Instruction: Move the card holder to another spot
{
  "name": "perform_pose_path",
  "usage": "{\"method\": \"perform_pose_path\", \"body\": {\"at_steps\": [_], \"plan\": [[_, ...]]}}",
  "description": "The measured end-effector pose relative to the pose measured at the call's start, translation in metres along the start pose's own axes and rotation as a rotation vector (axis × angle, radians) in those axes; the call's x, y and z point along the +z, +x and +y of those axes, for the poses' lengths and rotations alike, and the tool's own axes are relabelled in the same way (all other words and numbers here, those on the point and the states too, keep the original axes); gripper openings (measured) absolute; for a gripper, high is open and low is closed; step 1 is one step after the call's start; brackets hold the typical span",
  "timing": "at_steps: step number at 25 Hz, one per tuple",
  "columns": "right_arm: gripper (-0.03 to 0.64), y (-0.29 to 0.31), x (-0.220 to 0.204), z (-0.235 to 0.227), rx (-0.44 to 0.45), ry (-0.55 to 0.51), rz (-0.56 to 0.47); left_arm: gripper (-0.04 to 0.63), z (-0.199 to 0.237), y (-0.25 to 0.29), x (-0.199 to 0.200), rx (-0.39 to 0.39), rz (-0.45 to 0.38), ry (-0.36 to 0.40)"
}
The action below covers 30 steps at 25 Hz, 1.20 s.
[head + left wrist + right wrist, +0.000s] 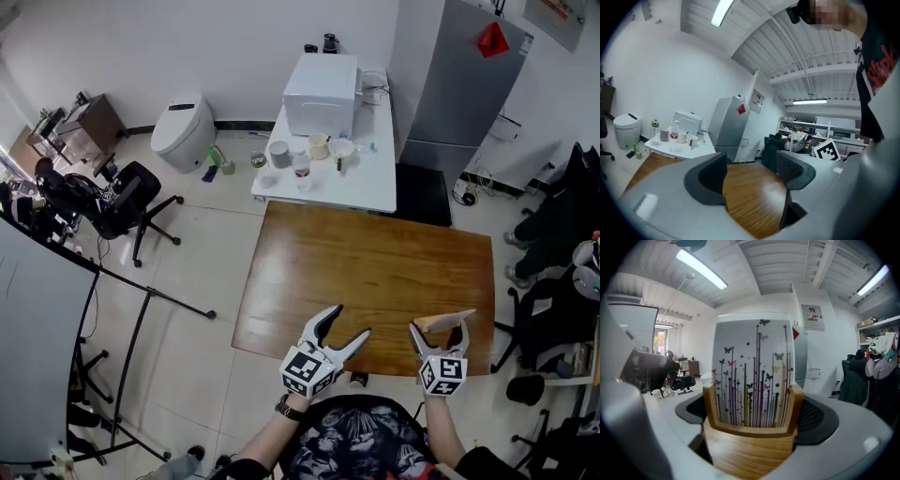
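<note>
Card holder (749, 437) with its butterfly-printed card (752, 366) sits clamped in the right gripper (442, 328) jaws at the table's (366, 262) near right edge, evidently gripped for relocation, while the left gripper (349, 322) hovers beside it, jaws apart and empty.

Card holder (448, 320) lower part hidden by right tongs (438, 328); white table (375, 178) items too small to tell.

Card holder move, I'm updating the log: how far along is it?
Done: the right gripper is shut on the card holder, with a card standing in it. In hand: it's held over the table's near right edge; lifted or resting, I can't tell. Left: set it down at another spot and let go. The left gripper is open and empty.
</note>
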State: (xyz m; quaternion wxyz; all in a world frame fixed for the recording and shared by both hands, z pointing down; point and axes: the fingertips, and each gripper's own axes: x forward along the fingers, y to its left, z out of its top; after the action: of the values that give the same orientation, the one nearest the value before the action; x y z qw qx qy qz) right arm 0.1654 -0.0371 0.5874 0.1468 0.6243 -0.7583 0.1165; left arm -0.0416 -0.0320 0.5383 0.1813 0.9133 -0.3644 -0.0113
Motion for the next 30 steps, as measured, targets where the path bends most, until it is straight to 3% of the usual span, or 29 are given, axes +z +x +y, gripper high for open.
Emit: {"method": "perform_pose_path", "body": {"at_steps": [7, 11, 14, 20, 23, 27, 30], "plan": [[0.548, 0.062, -0.015, 0.097, 0.163, -0.054, 0.039, 0.321, 0.023, -0.060, -0.013, 0.093, -0.067, -0.035], [0.548, 0.141, -0.062, 0.173, 0.272, -0.116, 0.115, 0.321, 0.082, -0.126, -0.006, 0.281, -0.126, -0.110], [0.546, 0.202, -0.101, 0.217, 0.292, -0.108, 0.178, 0.319, 0.106, -0.168, -0.019, 0.386, -0.097, -0.134], [0.546, 0.293, -0.169, 0.289, 0.291, -0.144, 0.270, 0.319, 0.132, -0.221, -0.073, 0.487, -0.016, -0.184], [0.548, 0.307, -0.182, 0.301, 0.281, -0.120, 0.339, 0.319, 0.133, -0.221, -0.084, 0.473, 0.005, -0.218], [0.556, 0.283, -0.202, 0.296, 0.346, -0.062, 0.432, 0.318, 0.135, -0.198, -0.077, 0.377, 0.028, -0.204], [0.534, 0.222, -0.176, 0.246, 0.290, 0.026, 0.357, 0.318, 0.134, -0.170, -0.056, 0.287, 0.021, -0.156]]}}
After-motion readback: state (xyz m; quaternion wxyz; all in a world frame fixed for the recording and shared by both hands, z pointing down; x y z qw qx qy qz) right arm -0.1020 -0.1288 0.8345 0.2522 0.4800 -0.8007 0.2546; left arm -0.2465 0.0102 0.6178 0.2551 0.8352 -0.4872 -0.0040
